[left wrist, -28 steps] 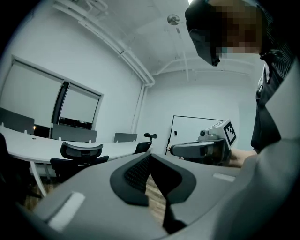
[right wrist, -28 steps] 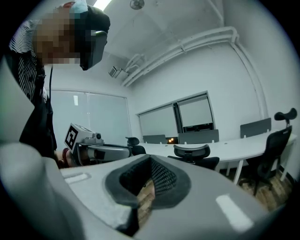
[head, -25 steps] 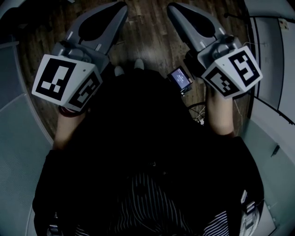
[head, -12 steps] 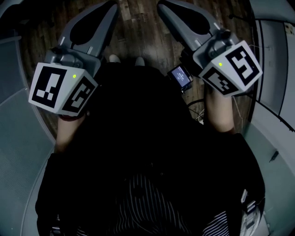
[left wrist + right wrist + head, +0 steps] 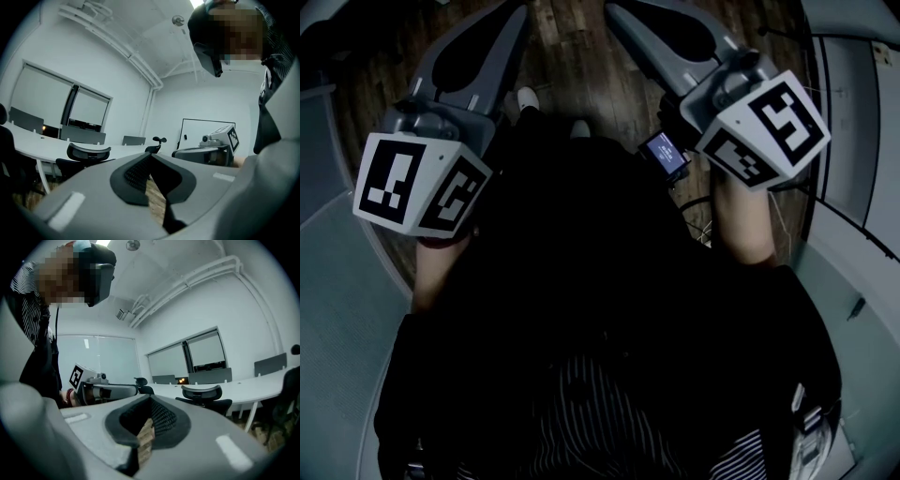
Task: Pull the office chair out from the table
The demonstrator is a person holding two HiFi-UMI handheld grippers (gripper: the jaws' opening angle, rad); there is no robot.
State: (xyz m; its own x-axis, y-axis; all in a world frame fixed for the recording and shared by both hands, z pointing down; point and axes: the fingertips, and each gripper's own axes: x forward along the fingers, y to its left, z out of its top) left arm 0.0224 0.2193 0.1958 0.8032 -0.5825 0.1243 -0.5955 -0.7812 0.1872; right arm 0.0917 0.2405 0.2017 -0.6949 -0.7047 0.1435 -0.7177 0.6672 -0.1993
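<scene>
A black office chair (image 5: 87,156) with a curved mesh back is tucked under a long white table (image 5: 51,145), well ahead of my left gripper (image 5: 149,155). In the right gripper view a similar black office chair (image 5: 204,398) stands at a white table (image 5: 262,385), far from my right gripper (image 5: 150,399). Both grippers are shut with nothing in them. In the head view the left gripper (image 5: 517,9) and right gripper (image 5: 614,9) point forward side by side over a wooden floor (image 5: 581,66).
Grey table edges curve along the left (image 5: 328,281) and right (image 5: 853,187) of the head view. A small lit screen (image 5: 666,155) hangs at the person's waist. One shoe (image 5: 525,97) shows on the floor. Another chair (image 5: 156,143) and a whiteboard (image 5: 206,129) stand farther back.
Both grippers have drifted left in the head view. The person's left shoe has stepped forward. Both pairs of jaws stayed shut.
</scene>
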